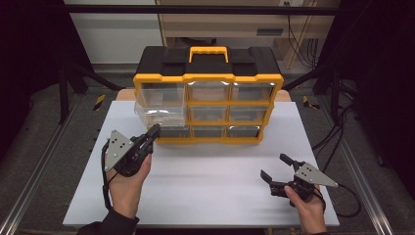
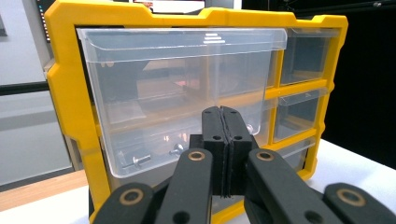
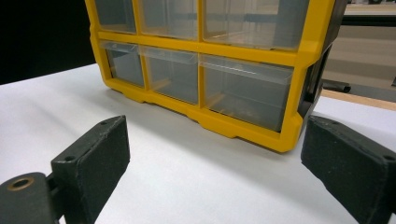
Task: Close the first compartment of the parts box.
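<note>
We count nine clear drawers in one yellow organizer (image 1: 208, 78); one drawer (image 1: 160, 113) sticks out. Left gripper (image 1: 153, 131) is closed, empty; right gripper (image 1: 275, 169) gapes.

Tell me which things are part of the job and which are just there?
Part of the job:
- pulled-out clear drawer with screws inside
- yellow drawer cabinet
- left gripper, shut, at that drawer

Just there:
- right gripper, open, resting apart
- white table
- cables on the floor

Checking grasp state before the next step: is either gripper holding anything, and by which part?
Nothing held. The left gripper is shut with nothing between its pads, just in front of the pulled-out clear drawer. The right gripper is open over the white table.
</note>
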Tool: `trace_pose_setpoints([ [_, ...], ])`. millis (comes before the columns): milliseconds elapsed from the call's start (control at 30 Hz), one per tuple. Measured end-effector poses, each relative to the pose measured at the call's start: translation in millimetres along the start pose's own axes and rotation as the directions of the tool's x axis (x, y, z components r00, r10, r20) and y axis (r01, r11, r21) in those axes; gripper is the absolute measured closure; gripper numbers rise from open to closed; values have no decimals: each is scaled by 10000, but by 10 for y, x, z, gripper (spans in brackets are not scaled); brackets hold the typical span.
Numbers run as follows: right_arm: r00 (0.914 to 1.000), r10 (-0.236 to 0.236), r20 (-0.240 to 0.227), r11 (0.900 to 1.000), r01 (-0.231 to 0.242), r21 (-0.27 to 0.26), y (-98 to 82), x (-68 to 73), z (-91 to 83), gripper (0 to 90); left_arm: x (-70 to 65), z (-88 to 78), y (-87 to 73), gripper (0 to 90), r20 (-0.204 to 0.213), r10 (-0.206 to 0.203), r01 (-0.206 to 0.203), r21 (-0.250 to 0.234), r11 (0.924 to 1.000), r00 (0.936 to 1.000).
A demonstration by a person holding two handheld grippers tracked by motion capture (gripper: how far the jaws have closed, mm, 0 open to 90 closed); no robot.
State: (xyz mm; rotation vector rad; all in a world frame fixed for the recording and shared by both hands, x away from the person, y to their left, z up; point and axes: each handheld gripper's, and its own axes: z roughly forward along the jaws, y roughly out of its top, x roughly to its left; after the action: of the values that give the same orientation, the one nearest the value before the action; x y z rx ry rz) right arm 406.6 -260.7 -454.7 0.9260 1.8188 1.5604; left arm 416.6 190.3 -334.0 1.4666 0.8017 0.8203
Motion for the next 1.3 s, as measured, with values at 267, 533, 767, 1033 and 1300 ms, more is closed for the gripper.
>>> trace_pose_setpoints([
  [267,10000,-75,41,9999,75,96,-12,0,7,80,-12,56,28,893,-187,35,-34,64,10000,9998],
  [533,9999,-118,-17,9996,118,249,-13,13,13,79,-10,103,26,894,-245,0,3,132,9999,9997],
  [767,10000,-77,-36,9996,78,278,-23,2,11,82,16,131,30,895,-288,-147,149,61,9999,9995],
  [1033,10000,-57,-43,9996,58,266,-25,-2,13,78,34,177,42,896,-308,-172,177,169,9997,9994],
  [1300,10000,1,-70,9996,1,282,-23,-2,14,77,46,237,80,896,-295,-196,203,258,9995,9994],
])
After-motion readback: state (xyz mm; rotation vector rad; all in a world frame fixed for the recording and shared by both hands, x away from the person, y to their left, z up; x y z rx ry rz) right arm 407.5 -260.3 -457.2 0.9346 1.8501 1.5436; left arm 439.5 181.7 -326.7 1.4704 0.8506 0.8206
